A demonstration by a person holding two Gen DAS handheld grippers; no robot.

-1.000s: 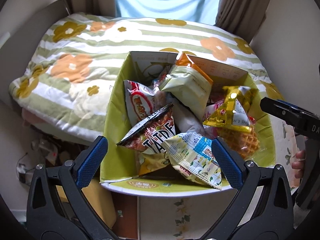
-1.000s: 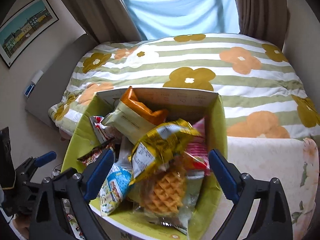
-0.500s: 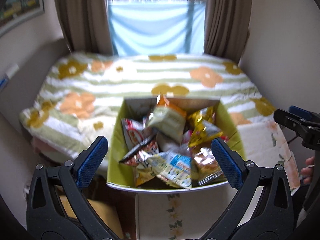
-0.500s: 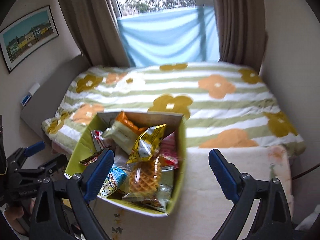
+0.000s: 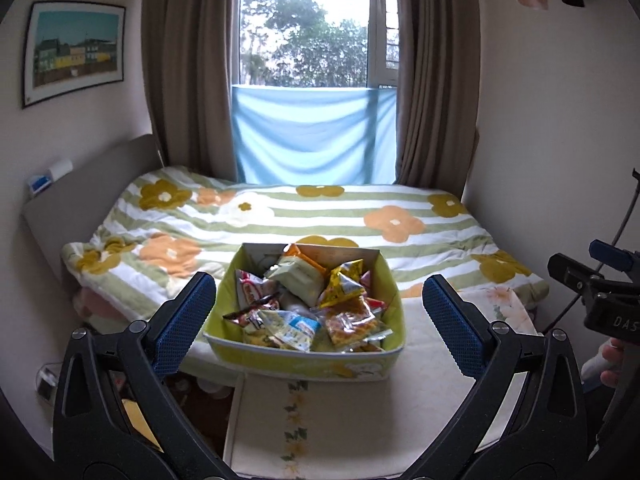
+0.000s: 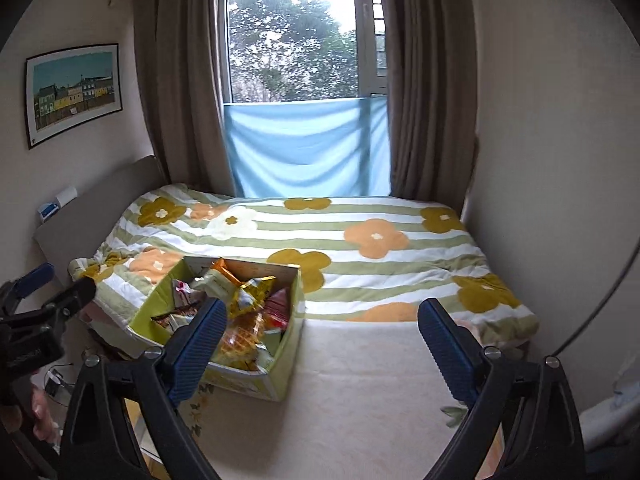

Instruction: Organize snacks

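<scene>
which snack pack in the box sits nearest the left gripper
The white-and-blue packet at the box's front edge, just ahead of the open left gripper; the gold packet and orange packet lie farther back.

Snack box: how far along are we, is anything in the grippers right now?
Done: the snack packets look gathered in the green box, heaped loosely rather than sorted. In hand: nothing; the left gripper and right gripper are both open and held back from the box. Left: possibly tidying the pile, since the yellow packet and others stick up above the rim.
</scene>
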